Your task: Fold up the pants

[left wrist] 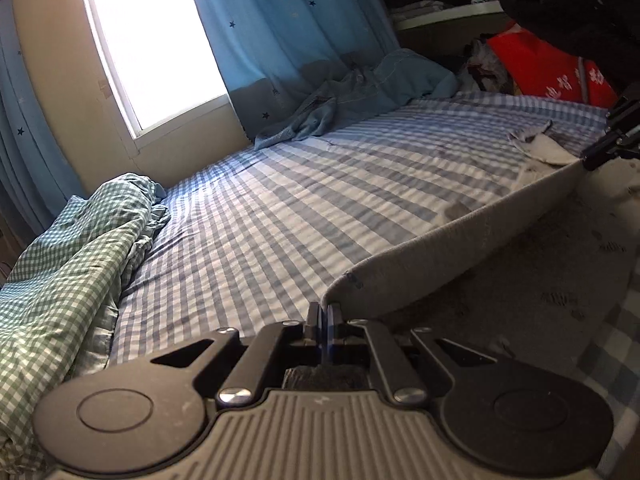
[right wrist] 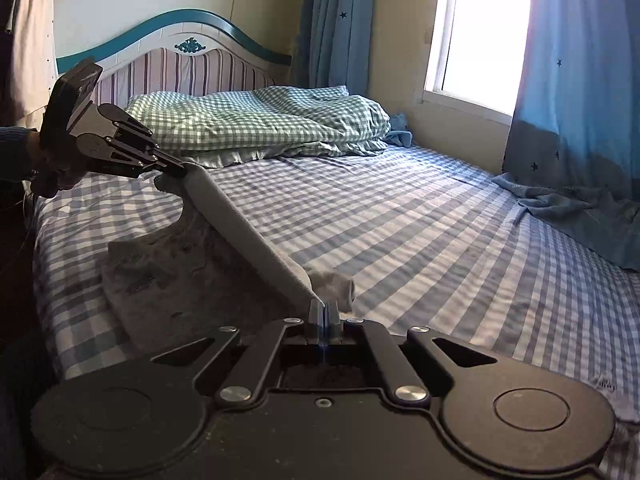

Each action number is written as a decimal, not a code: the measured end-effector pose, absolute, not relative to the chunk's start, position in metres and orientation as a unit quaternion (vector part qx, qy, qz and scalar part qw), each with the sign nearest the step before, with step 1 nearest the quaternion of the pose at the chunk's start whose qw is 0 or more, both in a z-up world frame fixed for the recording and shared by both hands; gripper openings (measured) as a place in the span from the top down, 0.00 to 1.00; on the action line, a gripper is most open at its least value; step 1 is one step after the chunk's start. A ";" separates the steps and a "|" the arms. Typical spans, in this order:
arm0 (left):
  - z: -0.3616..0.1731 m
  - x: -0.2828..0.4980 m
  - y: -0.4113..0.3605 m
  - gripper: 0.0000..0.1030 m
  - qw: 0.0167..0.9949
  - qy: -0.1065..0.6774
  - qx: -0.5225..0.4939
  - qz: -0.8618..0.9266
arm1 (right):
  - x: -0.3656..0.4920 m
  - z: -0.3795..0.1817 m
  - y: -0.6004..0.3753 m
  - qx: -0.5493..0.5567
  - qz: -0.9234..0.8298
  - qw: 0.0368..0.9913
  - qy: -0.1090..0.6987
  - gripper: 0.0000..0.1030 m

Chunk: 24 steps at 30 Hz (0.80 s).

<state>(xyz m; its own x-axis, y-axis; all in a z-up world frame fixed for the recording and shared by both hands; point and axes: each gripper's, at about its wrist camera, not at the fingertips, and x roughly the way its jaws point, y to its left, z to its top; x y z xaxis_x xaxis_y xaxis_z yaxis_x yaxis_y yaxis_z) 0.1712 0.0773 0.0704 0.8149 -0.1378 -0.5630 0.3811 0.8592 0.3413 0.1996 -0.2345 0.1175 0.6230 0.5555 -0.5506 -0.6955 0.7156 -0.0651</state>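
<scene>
Grey pants (left wrist: 460, 240) stretch taut across frame centre above a checked bedsheet (left wrist: 280, 208), left gripper (left wrist: 325, 312) and right gripper (right wrist: 323, 308) each clamped on one end.

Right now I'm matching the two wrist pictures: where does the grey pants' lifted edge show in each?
Left wrist view: the grey pants edge runs from the left gripper at bottom centre up right to the right gripper.
Right wrist view: the edge runs from bottom centre up left.
Shared landmark: the bright window.
</scene>
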 end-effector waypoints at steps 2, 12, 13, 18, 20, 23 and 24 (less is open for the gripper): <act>0.052 0.155 0.072 0.98 0.919 0.277 0.239 -0.144 | 0.179 0.102 -0.238 -0.125 0.345 0.892 0.262 1.00; 0.014 0.118 0.070 0.98 0.919 0.285 0.234 -0.138 | 0.132 0.053 -0.241 -0.076 0.312 0.906 0.274 1.00; 0.015 0.115 0.071 0.98 0.920 0.286 0.231 -0.138 | 0.129 0.054 -0.241 -0.078 0.313 0.906 0.273 1.00; 0.009 0.104 0.074 0.98 0.918 0.290 0.228 -0.145 | 0.119 0.056 -0.244 -0.081 0.320 0.904 0.273 1.00; 0.003 0.098 0.072 0.98 0.917 0.291 0.230 -0.146 | 0.116 0.053 -0.243 -0.084 0.319 0.902 0.278 1.00; -0.005 0.094 0.070 0.98 0.916 0.297 0.228 -0.146 | 0.112 0.046 -0.243 -0.093 0.317 0.899 0.286 1.00; -0.007 0.094 0.070 0.98 0.915 0.300 0.226 -0.146 | 0.109 0.042 -0.242 -0.101 0.315 0.899 0.288 1.00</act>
